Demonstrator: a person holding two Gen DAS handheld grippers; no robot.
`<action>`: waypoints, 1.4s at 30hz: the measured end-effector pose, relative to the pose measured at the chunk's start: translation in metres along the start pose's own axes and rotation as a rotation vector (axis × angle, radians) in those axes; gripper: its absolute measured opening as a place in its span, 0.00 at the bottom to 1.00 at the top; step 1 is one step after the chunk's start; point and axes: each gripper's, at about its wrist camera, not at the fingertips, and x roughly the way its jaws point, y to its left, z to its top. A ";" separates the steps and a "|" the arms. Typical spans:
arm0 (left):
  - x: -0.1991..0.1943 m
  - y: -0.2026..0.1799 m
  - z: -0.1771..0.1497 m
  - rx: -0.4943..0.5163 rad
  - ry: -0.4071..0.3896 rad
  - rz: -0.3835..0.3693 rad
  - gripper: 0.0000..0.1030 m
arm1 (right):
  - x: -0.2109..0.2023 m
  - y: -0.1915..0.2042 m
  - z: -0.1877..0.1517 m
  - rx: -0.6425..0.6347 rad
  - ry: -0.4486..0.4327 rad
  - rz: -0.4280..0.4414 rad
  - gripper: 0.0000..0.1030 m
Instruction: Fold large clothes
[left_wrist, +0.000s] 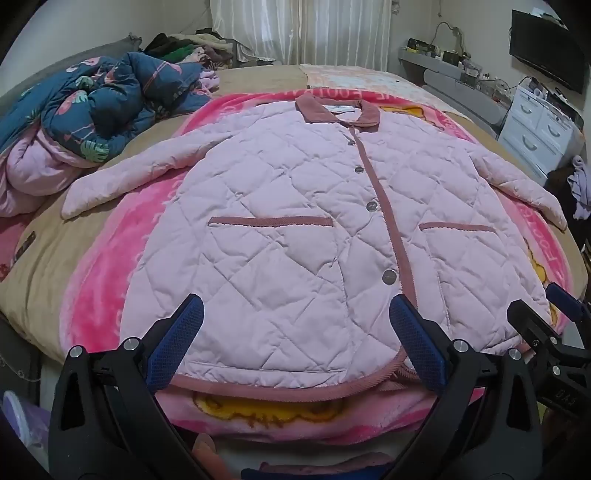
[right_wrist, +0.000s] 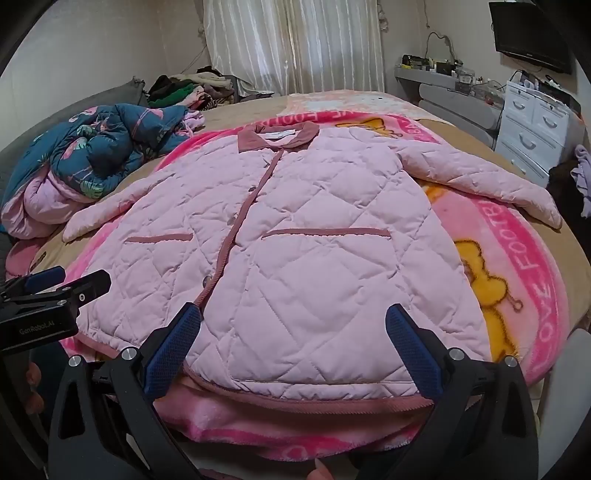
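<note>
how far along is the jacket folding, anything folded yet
Done: the pink jacket lies flat, front up and buttoned, on the blanket, both sleeves spread out. No fold made yet.

In hand: nothing. The left gripper and right gripper are both open near the hem, with nothing between the fingers.

Left: fold in the left sleeve and right sleeve, then the body.

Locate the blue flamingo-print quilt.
The blue quilt lies bunched at the bed's far left in both wrist views, beyond the pink jacket's left-hand sleeve, near the clothes pile.
</note>
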 end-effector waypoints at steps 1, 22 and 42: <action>0.000 0.000 0.000 -0.005 -0.004 -0.005 0.91 | 0.000 0.000 0.000 -0.001 0.002 -0.001 0.96; 0.002 -0.010 -0.002 -0.002 -0.009 -0.002 0.91 | 0.000 0.005 0.001 -0.013 -0.001 -0.011 0.96; 0.005 0.000 -0.003 0.002 -0.004 0.003 0.91 | 0.002 0.009 0.004 -0.018 -0.001 -0.010 0.96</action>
